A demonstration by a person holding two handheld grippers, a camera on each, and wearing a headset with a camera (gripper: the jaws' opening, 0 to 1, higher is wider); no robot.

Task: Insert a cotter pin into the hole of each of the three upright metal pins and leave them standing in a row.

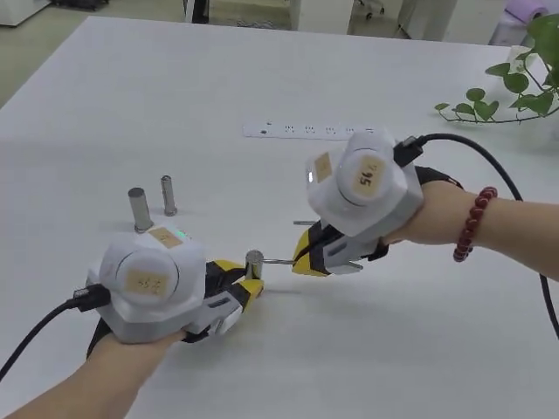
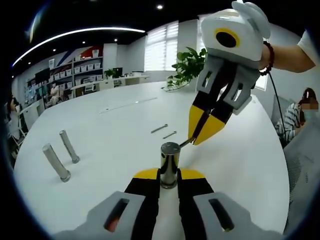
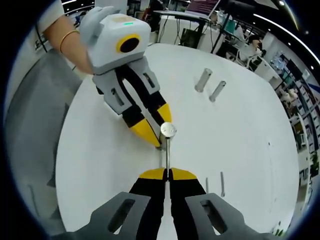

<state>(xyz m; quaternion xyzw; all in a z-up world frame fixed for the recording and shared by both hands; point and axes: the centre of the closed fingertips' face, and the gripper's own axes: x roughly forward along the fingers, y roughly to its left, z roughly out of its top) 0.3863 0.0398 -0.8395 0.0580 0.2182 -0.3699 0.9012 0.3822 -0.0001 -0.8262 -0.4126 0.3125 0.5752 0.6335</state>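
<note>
My left gripper (image 1: pixel 249 284) (image 2: pixel 169 175) is shut on an upright metal pin (image 1: pixel 254 263) (image 2: pixel 169 159) (image 3: pixel 167 131), holding it low on its shaft on the white table. My right gripper (image 1: pixel 303 259) (image 3: pixel 167 174) (image 2: pixel 196 139) is shut on a cotter pin (image 1: pixel 279 260) (image 3: pixel 167 154), which runs level to the held pin's side, its tip at the pin just below the head. Two more metal pins (image 1: pixel 140 209) (image 1: pixel 168 195) (image 2: pixel 55 162) (image 2: pixel 68 146) (image 3: pixel 203 80) (image 3: pixel 216 91) stand upright to the left. Two spare cotter pins (image 2: pixel 159 128) (image 2: pixel 170 134) (image 3: pixel 222 184) lie loose on the table.
A white power strip (image 1: pixel 301 131) lies across the table further back. A green plant (image 1: pixel 515 83) trails in at the far right corner. A black cable (image 1: pixel 489 170) runs from the right gripper along the person's arm, which wears a red bead bracelet (image 1: pixel 470 224).
</note>
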